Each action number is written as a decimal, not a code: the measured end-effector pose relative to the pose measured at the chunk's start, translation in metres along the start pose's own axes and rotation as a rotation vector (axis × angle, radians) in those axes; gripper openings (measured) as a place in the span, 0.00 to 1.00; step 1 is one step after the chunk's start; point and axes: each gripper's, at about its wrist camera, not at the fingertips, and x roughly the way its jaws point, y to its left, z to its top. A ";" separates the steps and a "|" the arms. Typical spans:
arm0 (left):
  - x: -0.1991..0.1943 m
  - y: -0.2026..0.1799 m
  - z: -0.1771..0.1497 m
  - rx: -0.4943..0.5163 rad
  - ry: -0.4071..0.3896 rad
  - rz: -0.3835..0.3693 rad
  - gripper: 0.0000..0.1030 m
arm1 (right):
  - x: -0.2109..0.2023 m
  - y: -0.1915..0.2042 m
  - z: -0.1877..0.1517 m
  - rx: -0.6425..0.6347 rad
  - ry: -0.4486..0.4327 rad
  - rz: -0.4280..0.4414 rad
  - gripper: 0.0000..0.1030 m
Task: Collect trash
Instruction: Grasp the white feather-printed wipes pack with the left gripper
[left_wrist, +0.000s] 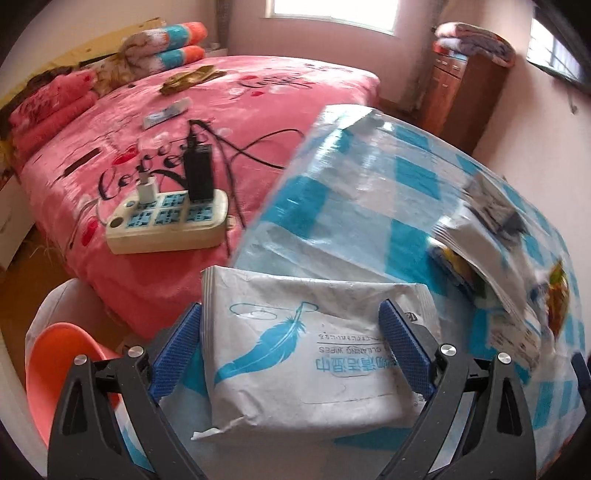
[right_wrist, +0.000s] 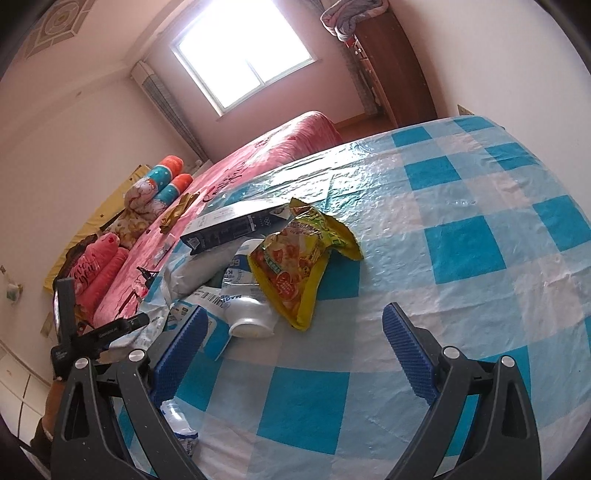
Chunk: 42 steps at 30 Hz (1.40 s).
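Observation:
In the left wrist view my left gripper (left_wrist: 291, 350) is wide open around a white wet-wipes pack (left_wrist: 310, 354) with a blue feather print; whether the pads touch it I cannot tell. It lies on the blue-and-white checked tablecloth (left_wrist: 369, 192). In the right wrist view my right gripper (right_wrist: 295, 354) is open and empty above the cloth (right_wrist: 461, 258). Ahead of it lie a yellow snack bag (right_wrist: 295, 266), a crushed plastic bottle (right_wrist: 247, 310), a dark flat box (right_wrist: 232, 225) and the wipes pack (right_wrist: 195, 273). The left gripper's body (right_wrist: 96, 332) shows at the left.
An orange bin with a white liner (left_wrist: 62, 369) stands on the floor at the lower left. A pink bed (left_wrist: 184, 122) holds a power strip with chargers (left_wrist: 166, 218) and cables. A wooden cabinet (left_wrist: 461, 92) stands by the wall. A small bottle (right_wrist: 181, 424) lies under my right gripper.

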 end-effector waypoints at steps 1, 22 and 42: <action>-0.002 -0.005 -0.002 0.019 0.003 -0.015 0.92 | 0.001 -0.001 0.000 0.003 0.002 -0.002 0.92; -0.050 -0.097 -0.046 0.481 0.006 -0.180 0.92 | 0.008 0.012 -0.006 -0.060 0.069 0.053 0.92; -0.033 -0.132 -0.040 1.009 0.073 -0.295 0.92 | 0.017 0.013 -0.011 -0.075 0.139 0.083 0.92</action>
